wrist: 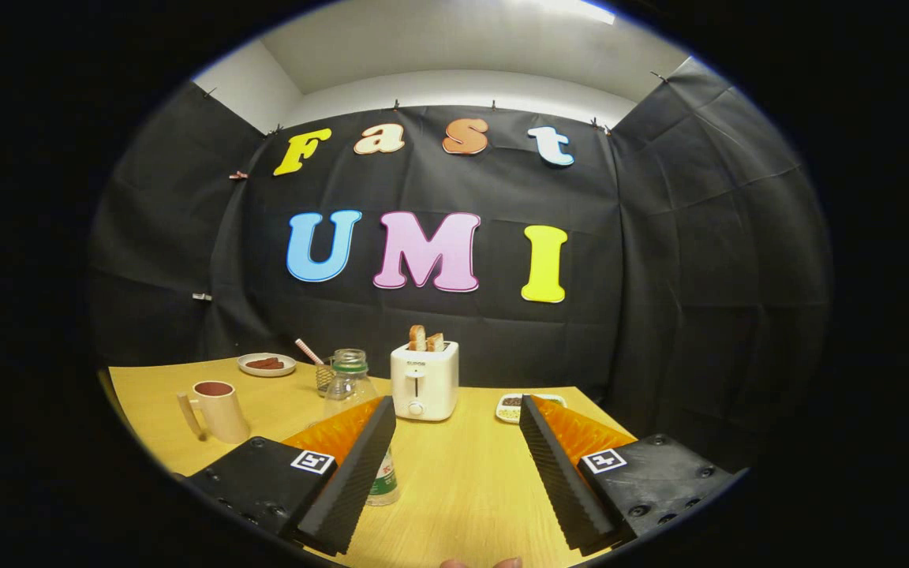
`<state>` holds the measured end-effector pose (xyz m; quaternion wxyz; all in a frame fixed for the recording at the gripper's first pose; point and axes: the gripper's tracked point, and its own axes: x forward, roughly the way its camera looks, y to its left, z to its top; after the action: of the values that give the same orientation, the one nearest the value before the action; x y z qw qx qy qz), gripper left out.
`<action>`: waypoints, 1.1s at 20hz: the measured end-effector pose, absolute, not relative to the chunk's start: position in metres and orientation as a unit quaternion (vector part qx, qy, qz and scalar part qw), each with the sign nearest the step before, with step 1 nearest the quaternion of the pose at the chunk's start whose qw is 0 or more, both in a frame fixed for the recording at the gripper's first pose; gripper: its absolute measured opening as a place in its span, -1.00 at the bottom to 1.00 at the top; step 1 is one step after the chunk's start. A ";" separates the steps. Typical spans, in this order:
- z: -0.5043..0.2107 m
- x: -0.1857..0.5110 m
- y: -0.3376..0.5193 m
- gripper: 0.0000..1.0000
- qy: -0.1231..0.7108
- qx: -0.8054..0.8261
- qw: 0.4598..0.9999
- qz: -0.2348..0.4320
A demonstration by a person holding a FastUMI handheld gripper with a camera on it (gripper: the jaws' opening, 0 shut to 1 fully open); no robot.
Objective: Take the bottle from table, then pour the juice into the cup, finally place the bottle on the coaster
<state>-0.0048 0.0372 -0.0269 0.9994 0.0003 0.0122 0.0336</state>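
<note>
The hand-held gripper (454,442) hangs with fingers wide apart and empty above the yellow wooden worktop (462,481). The clear plastic bottle with a green cap ring (352,386) stands partly behind the left finger rather than between the two. Closing from here would probably knock it sideways toward the beige mug (218,410), and the white toaster (424,380) crowds its other side.

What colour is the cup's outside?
Pale cream, with a dark reddish inside; the cup shows best in the gripper view.
</note>
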 end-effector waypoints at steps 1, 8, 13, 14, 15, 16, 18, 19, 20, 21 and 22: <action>-0.033 -0.006 0.045 0.95 0.014 0.002 0.999 0.042; -0.071 -0.004 0.100 0.95 0.030 0.017 0.996 0.085; -0.087 0.018 0.116 0.95 0.026 -0.006 0.996 0.081; -0.089 0.023 0.120 0.95 0.028 -0.004 0.996 0.083; -0.093 0.027 0.123 0.95 0.031 -0.001 0.996 0.084; -0.095 0.032 0.124 0.95 0.035 0.002 0.996 0.083; -0.102 0.038 0.126 0.95 0.043 0.008 0.996 0.081; -0.105 0.042 0.127 0.95 0.047 0.011 0.995 0.082; -0.108 0.044 0.128 0.95 0.051 0.013 0.995 0.083; -0.111 0.046 0.130 0.95 0.053 0.013 0.995 0.085; -0.113 0.048 0.131 0.95 0.055 0.014 0.995 0.086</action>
<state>0.0481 0.1308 -0.1126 0.9947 0.0138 0.0554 0.0859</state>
